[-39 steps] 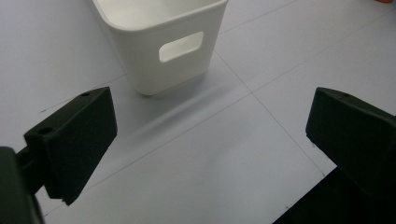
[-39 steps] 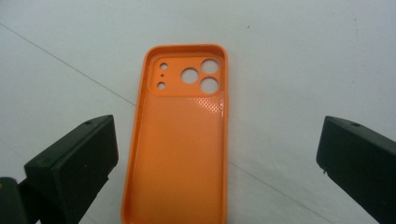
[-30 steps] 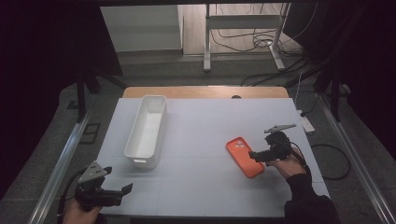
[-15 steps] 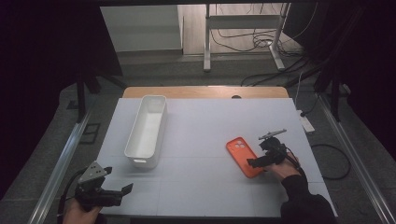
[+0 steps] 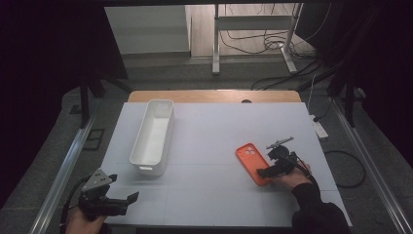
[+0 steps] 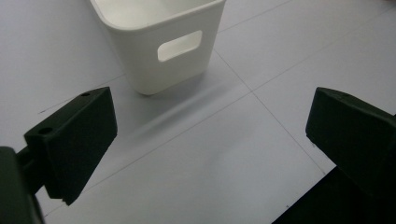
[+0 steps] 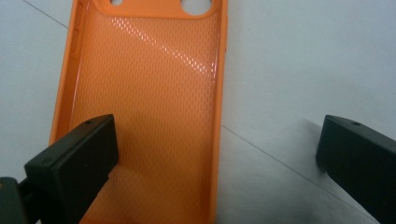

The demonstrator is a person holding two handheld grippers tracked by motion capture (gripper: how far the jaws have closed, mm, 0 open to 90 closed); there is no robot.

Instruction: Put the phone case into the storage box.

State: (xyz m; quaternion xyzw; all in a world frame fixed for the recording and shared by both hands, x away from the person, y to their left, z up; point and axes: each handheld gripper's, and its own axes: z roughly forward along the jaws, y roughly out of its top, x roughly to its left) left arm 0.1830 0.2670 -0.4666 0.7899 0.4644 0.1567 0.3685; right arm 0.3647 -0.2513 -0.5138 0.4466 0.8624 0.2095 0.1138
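While poised low over the orange case [image 7: 144,107], right gripper [image 5: 278,163] with jaws spread wide, one jaw above the case's open inside, the other over bare table [image 5: 214,131] beside it; nothing pinched. Case lying flat, hollow side up, camera holes at its far end, on the table's right part, near the front edge. Left gripper [image 5: 109,201] at the front left corner, jaws likewise spread and holding nothing, aimed toward the white bin [image 6: 159,42]. Bin upright on the left half, lengthwise front to back, handle slot in its near end, well apart from the case.
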